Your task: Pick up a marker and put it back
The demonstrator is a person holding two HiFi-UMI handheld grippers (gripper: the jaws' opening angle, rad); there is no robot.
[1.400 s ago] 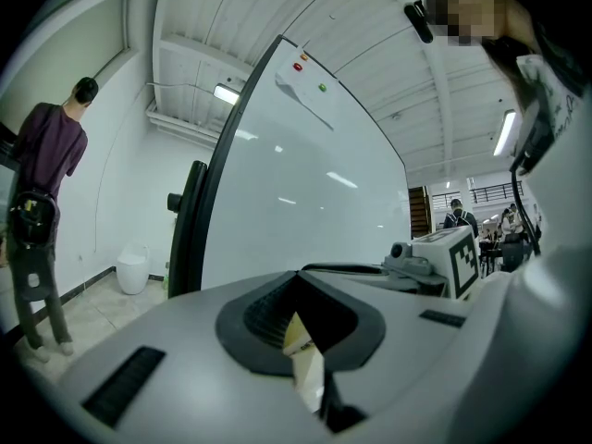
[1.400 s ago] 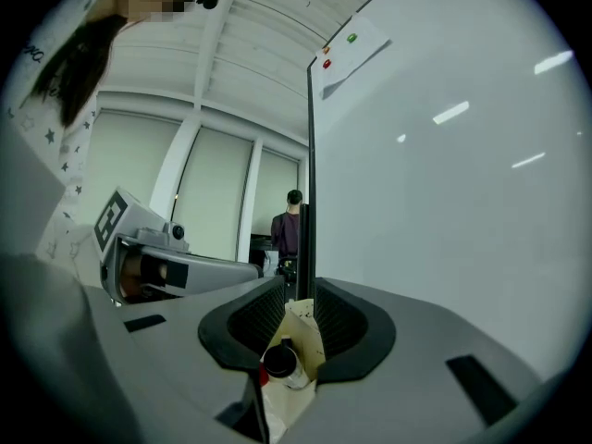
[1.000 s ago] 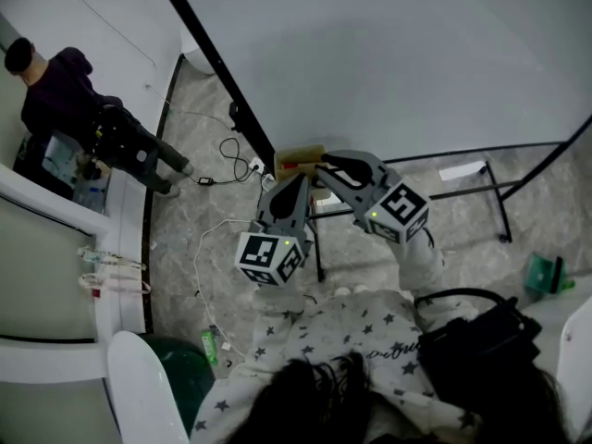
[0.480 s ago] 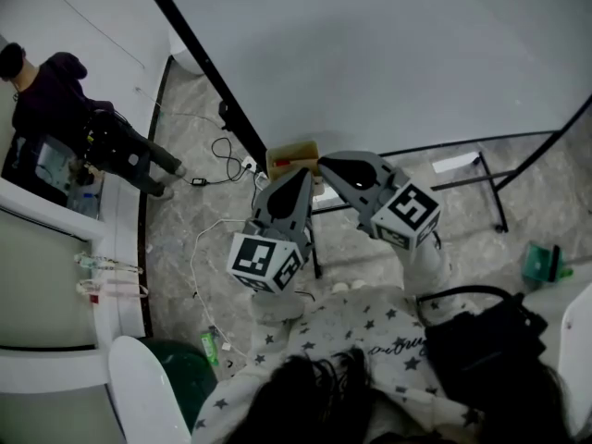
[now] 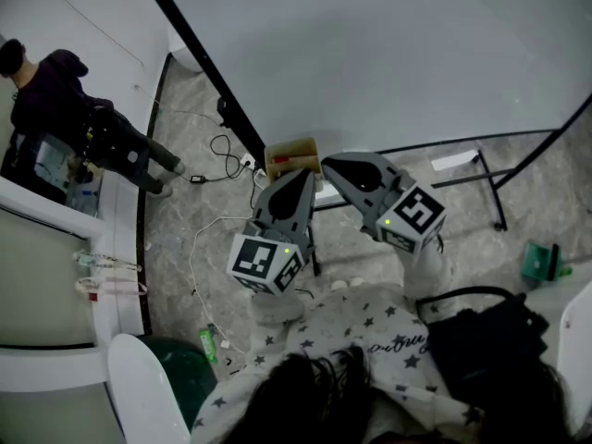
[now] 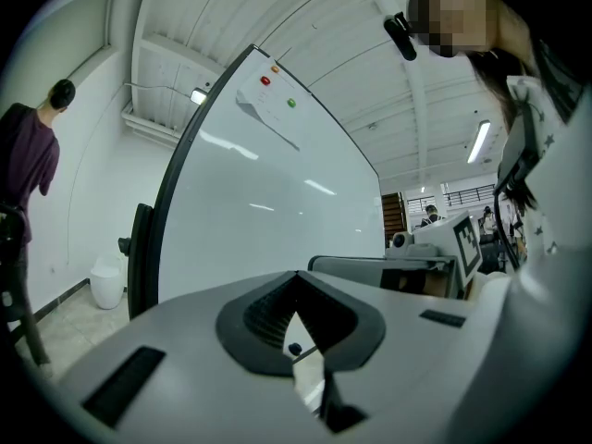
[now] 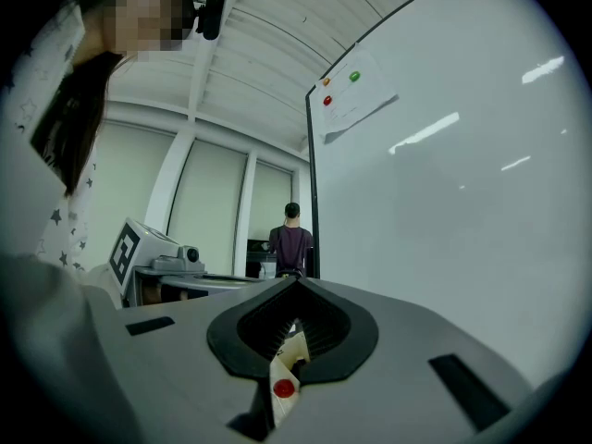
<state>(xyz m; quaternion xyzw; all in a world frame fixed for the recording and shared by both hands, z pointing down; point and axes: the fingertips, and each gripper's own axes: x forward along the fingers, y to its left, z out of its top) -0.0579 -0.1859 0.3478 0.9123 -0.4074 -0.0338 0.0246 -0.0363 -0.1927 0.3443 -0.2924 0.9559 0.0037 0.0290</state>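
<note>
Jaws, left: the left gripper (image 6: 296, 308) has its jaws pressed together with nothing pinched. Only a thin slit of light shows below the pads.
Jaws, right: the right gripper (image 7: 296, 317) is closed the same way. A pale sliver with a red dot shows in the slit, and I cannot tell what it is.
Marker: the marker (image 5: 288, 163) appears as a small red streak on top of the cardboard box (image 5: 298, 148). It sits at the centre of the head view, just beside the right jaws' tips, and is too small to be sure of.
Box: it stands on the floor (image 5: 185, 220) at the foot of the whiteboard (image 5: 388, 54).
Grippers, head view: they are side by side at centre frame, with their tips aimed at the box.
Bystander: a person (image 5: 65, 109) is at upper left, well apart.
Cables: the cables (image 5: 227, 151) lie between that person and the box.
</note>
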